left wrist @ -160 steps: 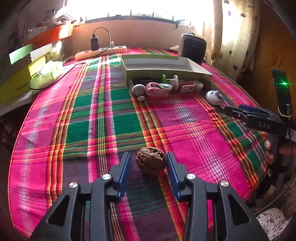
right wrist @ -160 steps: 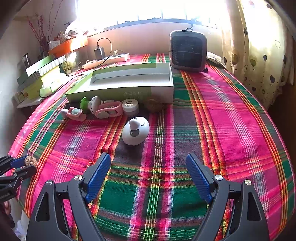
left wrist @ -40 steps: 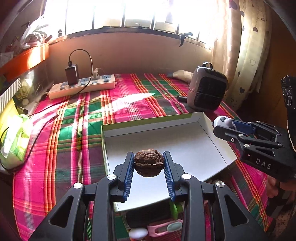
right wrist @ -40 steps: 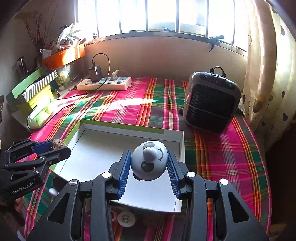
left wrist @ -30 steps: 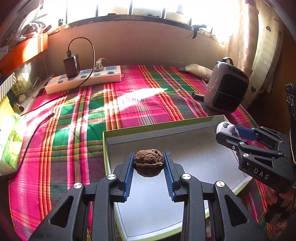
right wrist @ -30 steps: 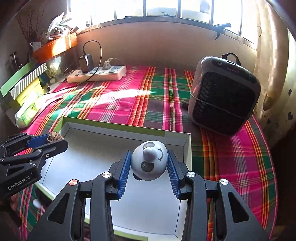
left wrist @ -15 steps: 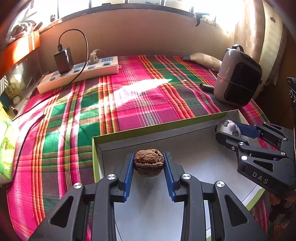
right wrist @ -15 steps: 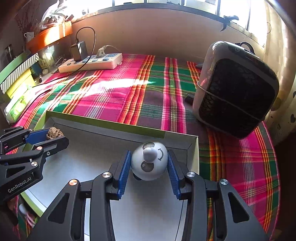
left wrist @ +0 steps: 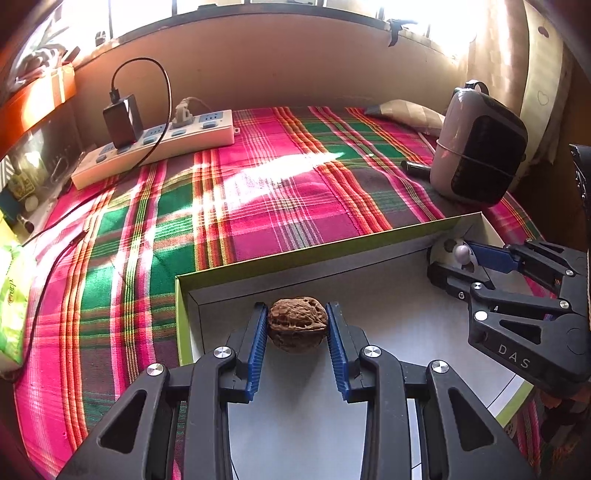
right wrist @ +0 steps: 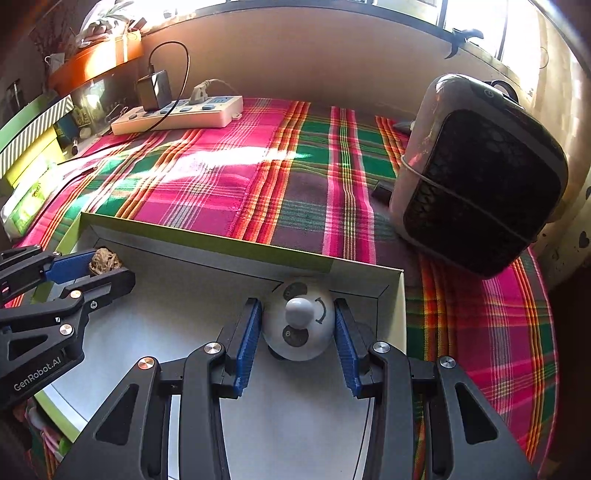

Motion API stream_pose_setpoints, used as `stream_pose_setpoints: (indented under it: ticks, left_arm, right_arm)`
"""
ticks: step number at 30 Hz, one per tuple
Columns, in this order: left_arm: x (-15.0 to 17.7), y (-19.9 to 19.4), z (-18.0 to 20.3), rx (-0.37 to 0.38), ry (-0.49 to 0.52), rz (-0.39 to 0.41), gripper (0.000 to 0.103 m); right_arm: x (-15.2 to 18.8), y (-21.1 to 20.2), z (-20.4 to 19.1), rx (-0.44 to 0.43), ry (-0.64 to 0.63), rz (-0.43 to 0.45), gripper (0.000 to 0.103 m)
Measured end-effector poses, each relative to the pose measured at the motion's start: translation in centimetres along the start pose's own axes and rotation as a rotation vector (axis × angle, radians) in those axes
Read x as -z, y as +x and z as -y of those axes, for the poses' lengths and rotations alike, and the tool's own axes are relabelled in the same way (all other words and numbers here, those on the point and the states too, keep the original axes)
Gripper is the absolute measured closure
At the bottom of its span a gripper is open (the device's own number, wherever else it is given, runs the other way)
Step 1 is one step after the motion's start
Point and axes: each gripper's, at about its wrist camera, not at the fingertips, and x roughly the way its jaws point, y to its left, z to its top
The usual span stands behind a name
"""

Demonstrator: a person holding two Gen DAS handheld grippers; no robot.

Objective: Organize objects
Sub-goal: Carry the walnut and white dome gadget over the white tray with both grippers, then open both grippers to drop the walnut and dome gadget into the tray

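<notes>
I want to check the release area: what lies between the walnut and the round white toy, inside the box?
Only bare box floor lies between the walnut and the white toy; the right wrist view shows it.

sunlit windows (left wrist: 295, 5) above a tan wall (left wrist: 277, 66); plaid tablecloth (left wrist: 258, 184) covers the table.

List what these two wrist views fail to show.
- Whether the walnut in the left gripper touches the box floor: its own bulk hides the underside.
- Underside of the white toy: hidden by the right gripper.
- Box's near edge: cut off by both frames.
- Shelf items: too small, glared.
</notes>
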Motion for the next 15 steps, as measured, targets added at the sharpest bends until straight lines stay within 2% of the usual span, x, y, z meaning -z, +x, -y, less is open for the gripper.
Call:
stream_pose_setpoints:
  ticks: [10, 15]
  left_arm:
    - [-0.03, 0.0, 0.06, -0.002, -0.002, -0.003, 0.072]
    - [0.14, -0.32, -0.17, 0.005, -0.021, 0.0, 0.066]
  right_arm:
    - [0.02, -0.1, -0.25, 0.018, -0.008, 0.001, 0.061]
    - [0.27, -0.44, -0.45, 0.02, -0.011, 0.003, 0.049]
